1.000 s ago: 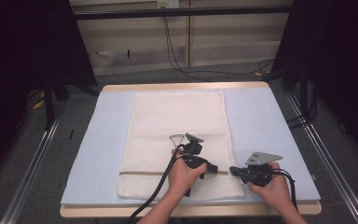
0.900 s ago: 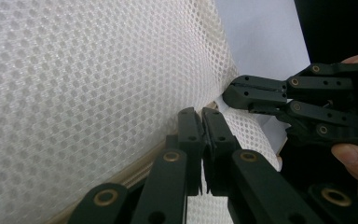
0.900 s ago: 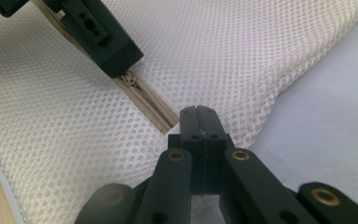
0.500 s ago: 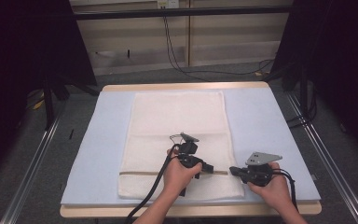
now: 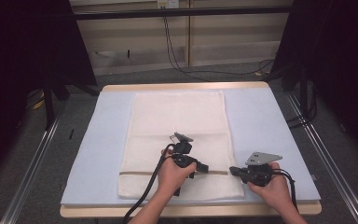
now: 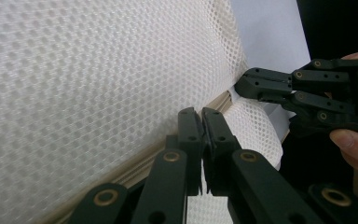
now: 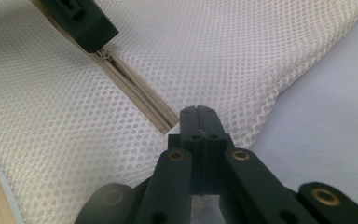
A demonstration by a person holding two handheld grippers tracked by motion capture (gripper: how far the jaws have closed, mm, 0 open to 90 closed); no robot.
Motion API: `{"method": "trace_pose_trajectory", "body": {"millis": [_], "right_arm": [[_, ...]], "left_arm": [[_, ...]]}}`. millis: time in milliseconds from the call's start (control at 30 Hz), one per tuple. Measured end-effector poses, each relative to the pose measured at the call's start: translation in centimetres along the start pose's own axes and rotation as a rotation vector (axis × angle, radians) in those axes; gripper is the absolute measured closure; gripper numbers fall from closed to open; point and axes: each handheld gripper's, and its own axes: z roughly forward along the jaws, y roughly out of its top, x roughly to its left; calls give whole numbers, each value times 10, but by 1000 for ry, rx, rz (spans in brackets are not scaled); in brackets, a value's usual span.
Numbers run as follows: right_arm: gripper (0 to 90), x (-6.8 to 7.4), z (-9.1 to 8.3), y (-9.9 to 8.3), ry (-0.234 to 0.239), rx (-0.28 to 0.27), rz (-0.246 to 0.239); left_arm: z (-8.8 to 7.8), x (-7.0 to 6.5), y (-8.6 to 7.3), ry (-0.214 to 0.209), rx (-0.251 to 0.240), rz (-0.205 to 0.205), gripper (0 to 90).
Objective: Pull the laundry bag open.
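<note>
White mesh bag (image 5: 177, 135) with both closed claws at its zipper (image 7: 135, 100).

Both tools low, side by side, jaws closed.

The left hand (image 5: 171, 176) comes in from the bottom edge and grips the left tool (image 5: 204, 168), which points toward the right tool (image 5: 233, 171); its two black jaws lie pressed together. The right hand (image 5: 274, 186) holds its tool level, aimed back toward the left one, jaws likewise together. The two tips stand near each other, just apart, with a cable trailing from each tool.
</note>
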Motion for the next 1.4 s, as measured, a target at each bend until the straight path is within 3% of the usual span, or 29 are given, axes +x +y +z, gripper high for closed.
{"method": "trace_pose_trajectory", "body": {"millis": [100, 167, 233, 267, 500, 1167, 1400], "right_arm": [[900, 0, 0, 0, 0, 0, 2], [900, 0, 0, 0, 1, 3, 3], [900, 0, 0, 0, 2, 3, 4], [900, 0, 0, 0, 2, 2, 4], [900, 0, 0, 0, 4, 1, 5], [900, -1, 0, 0, 3, 1, 7], [900, 0, 0, 0, 2, 0, 7]], "left_arm": [[-3, 2, -1, 7, -6, -3, 873], [-4, 3, -1, -12, -5, -11, 873], [-6, 5, -1, 20, -5, 3, 873], [-5, 5, -2, -5, -8, -14, 873], [-6, 8, -3, -21, -6, -20, 873], [-24, 21, -7, 7, -13, -23, 872], [-25, 23, -8, -12, -13, -17, 872]]}}
